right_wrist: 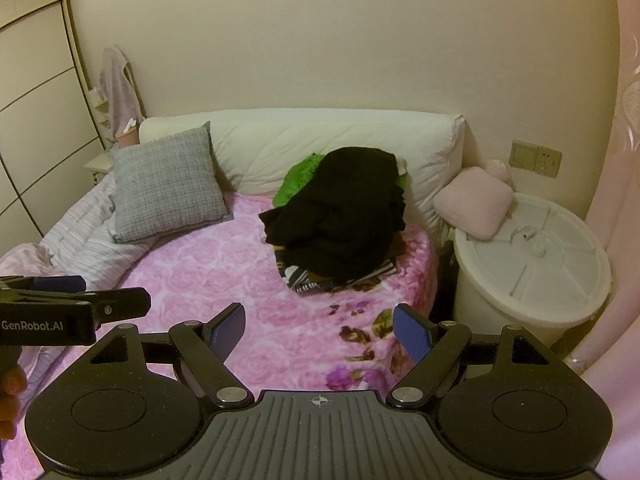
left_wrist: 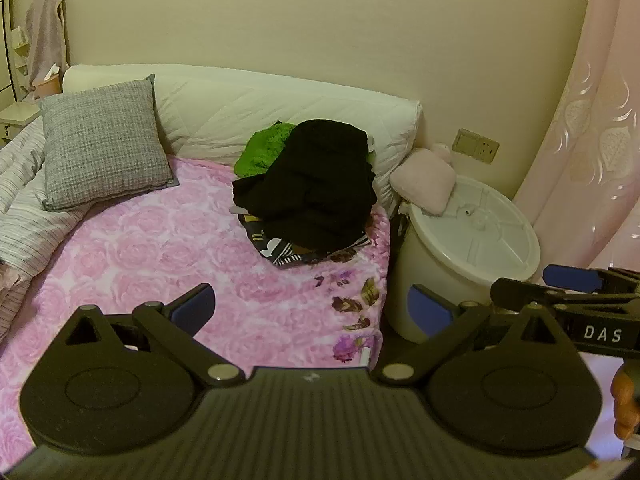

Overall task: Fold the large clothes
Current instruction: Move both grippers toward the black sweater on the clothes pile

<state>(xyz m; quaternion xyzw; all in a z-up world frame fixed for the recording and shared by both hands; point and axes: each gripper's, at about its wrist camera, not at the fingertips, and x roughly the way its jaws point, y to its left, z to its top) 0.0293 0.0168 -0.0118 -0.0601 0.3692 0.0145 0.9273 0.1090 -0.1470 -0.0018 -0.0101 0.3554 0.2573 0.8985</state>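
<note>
We judge folding has not begun: the black garment [left_wrist: 316,184] lies heaped on a pile near the pillow [left_wrist: 240,112], well apart from us. Both the left gripper [left_wrist: 312,310] and right gripper [right_wrist: 320,332] tilt downward over the pink blanket [left_wrist: 168,256], jaws spread and empty (side by side). Next we must reach forward and pinch it.

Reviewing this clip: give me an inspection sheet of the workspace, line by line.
Surface: bed with pink rose blanket.
Job's things: black garment heaped atop a stack of patterned clothes; green cloth behind it.
Clutter: grey cushion, white pillow, striped quilt.
Grippers: left gripper and right gripper both open, empty, above the blanket.
Cables: nothing seen.
Surroundings: white lidded bin with pink pillow on it; wall socket; pink curtain.
</note>
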